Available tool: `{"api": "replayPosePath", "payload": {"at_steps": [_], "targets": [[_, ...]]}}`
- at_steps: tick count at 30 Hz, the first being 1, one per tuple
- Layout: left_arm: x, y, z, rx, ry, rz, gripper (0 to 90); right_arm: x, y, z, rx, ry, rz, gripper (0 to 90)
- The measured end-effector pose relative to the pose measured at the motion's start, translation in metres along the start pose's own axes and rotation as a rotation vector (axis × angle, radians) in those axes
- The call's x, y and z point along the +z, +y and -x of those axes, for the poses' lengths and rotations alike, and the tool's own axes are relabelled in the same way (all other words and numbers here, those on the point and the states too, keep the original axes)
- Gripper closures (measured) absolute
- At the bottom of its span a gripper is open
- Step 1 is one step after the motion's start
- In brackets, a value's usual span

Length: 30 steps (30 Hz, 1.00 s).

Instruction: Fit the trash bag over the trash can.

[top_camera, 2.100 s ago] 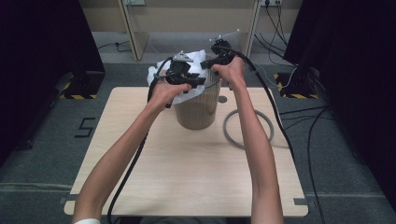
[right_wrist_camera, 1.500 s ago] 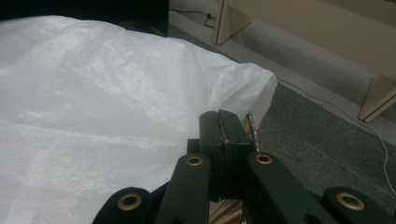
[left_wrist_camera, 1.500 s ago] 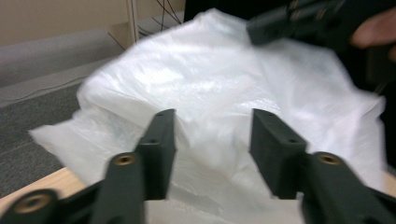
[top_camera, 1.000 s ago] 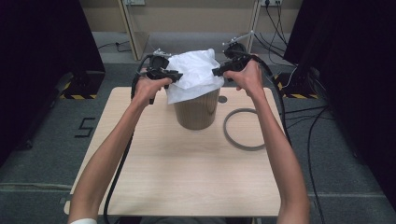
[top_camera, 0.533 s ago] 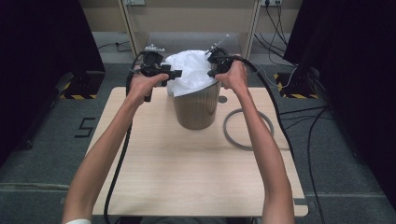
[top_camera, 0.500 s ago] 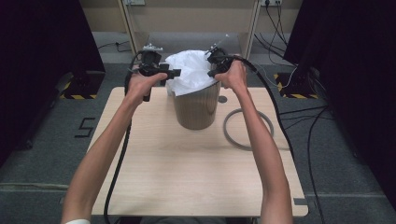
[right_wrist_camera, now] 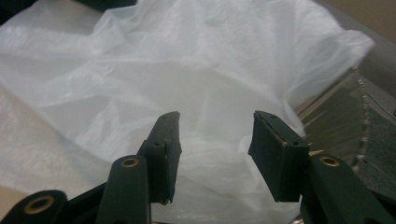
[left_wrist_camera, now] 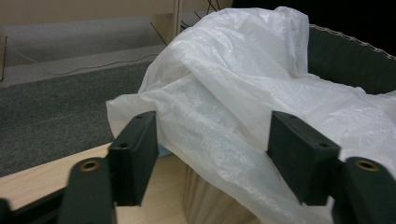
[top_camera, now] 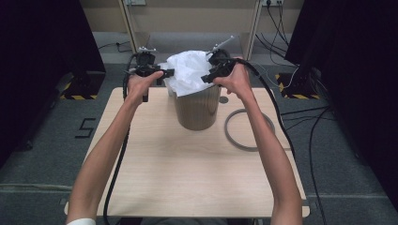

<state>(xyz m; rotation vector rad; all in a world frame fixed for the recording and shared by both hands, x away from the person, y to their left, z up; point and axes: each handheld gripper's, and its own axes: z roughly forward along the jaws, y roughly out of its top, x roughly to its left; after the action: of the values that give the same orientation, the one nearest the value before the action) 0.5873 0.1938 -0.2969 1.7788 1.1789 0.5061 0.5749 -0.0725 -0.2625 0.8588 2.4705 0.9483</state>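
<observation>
A brown cylindrical bin stands at the far middle of the table, and a crumpled white plastic bag bulges out of its top. My left gripper is at the bag's left edge. Its jaws have just opened, and in the left gripper view it stands open with a fold of the bag loose between the pads. My right gripper is at the bag's right edge. Its jaws have just been opening, and in the right gripper view it is open with bag film lying unpinched behind the gap.
A grey ring lies flat on the wooden table to the right of the bin. Cables trail from both grippers along the forearms. Dark curtains hang on both sides, and shelving legs stand beyond the table's far edge.
Both hands have come in toward the bin from a wider spread. The bag, stretched between them a second ago, is now bunched over the bin's top.
</observation>
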Motion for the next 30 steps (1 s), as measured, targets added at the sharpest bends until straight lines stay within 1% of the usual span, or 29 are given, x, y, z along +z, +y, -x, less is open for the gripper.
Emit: {"api": "replayPosePath", "payload": {"at_steps": [2,3,4,5,6,7,8,9,10,11,12,14,15,17,18,19,20,21,22,23,25,27,28,30], "targets": [[0.002,0.001,0.004,0.026,0.011,0.004,46.0,0.004,-0.001,-0.003,-0.027,0.002,-0.015,57.9],[0.002,0.001,0.006,0.043,0.023,0.004,49.4,0.007,-0.002,-0.004,-0.035,0.003,-0.022,59.1],[0.002,0.001,0.009,0.076,0.044,0.003,53.0,0.009,-0.002,-0.005,-0.037,0.006,-0.029,60.2],[0.002,0.001,0.012,0.111,0.063,0.002,55.5,0.012,-0.002,-0.005,-0.037,0.003,-0.033,60.4],[0.001,0.002,0.014,0.130,0.070,0.013,58.7,0.014,-0.002,-0.004,-0.036,0.002,-0.036,60.7],[0.000,0.003,0.016,0.133,0.072,0.027,62.8,0.016,-0.001,-0.004,-0.034,0.002,-0.038,60.8],[-0.001,0.003,0.018,0.142,0.084,0.035,64.7,0.017,-0.001,-0.003,-0.031,0.001,-0.043,60.8],[-0.002,0.004,0.020,0.169,0.102,0.036,66.6,0.018,-0.001,-0.003,-0.027,0.002,-0.042,60.6],[-0.003,0.005,0.020,0.183,0.108,0.039,70.8,0.017,0.000,-0.002,-0.021,0.005,-0.034,60.3],[-0.004,0.006,0.019,0.180,0.097,0.051,73.7,0.015,0.001,-0.003,-0.004,0.009,-0.023,60.3],[-0.006,0.006,0.019,0.162,0.080,0.065,76.0,0.012,0.001,-0.003,0.002,0.016,-0.003,59.6],[-0.008,0.007,0.021,0.166,0.077,0.075,77.9,0.005,0.003,-0.006,0.000,0.030,0.030,58.0],[-0.009,0.007,0.023,0.169,0.069,0.077,78.5,0.002,0.003,-0.008,0.006,0.035,0.045,57.0],[-0.009,0.007,0.027,0.179,0.062,0.086,80.2,-0.004,0.005,-0.012,0.002,0.044,0.072,56.3],[-0.009,0.008,0.029,0.182,0.057,0.090,81.4,-0.005,0.007,-0.015,0.019,0.071,0.093,56.3],[-0.008,0.007,0.032,0.179,0.049,0.095,81.9,-0.005,0.007,-0.016,0.025,0.093,0.106,56.3],[-0.007,0.007,0.036,0.186,0.039,0.089,82.3,-0.004,0.007,-0.019,0.026,0.119,0.117,56.3],[-0.006,0.007,0.039,0.198,0.032,0.079,82.5,-0.002,0.007,-0.021,0.029,0.134,0.116,56.3],[-0.005,0.007,0.042,0.210,0.028,0.071,82.6,0.002,0.007,-0.024,0.024,0.137,0.101,56.3],[-0.004,0.008,0.044,0.232,0.025,0.076,82.7,0.006,0.007,-0.026,0.018,0.132,0.089,56.6],[-0.003,0.008,0.049,0.241,0.015,0.073,82.7,0.014,0.007,-0.028,0.004,0.118,0.063,58.1],[-0.003,0.008,0.051,0.247,0.007,0.062,82.8,0.022,0.008,-0.026,0.002,0.093,0.032,58.8],[-0.002,0.008,0.051,0.247,0.005,0.060,82.8,0.026,0.009,-0.025,0.013,0.065,0.005,58.9],[-0.003,0.007,0.049,0.230,0.000,0.053,82.8,0.029,0.010,-0.021,0.016,0.048,-0.016,58.9]]}}
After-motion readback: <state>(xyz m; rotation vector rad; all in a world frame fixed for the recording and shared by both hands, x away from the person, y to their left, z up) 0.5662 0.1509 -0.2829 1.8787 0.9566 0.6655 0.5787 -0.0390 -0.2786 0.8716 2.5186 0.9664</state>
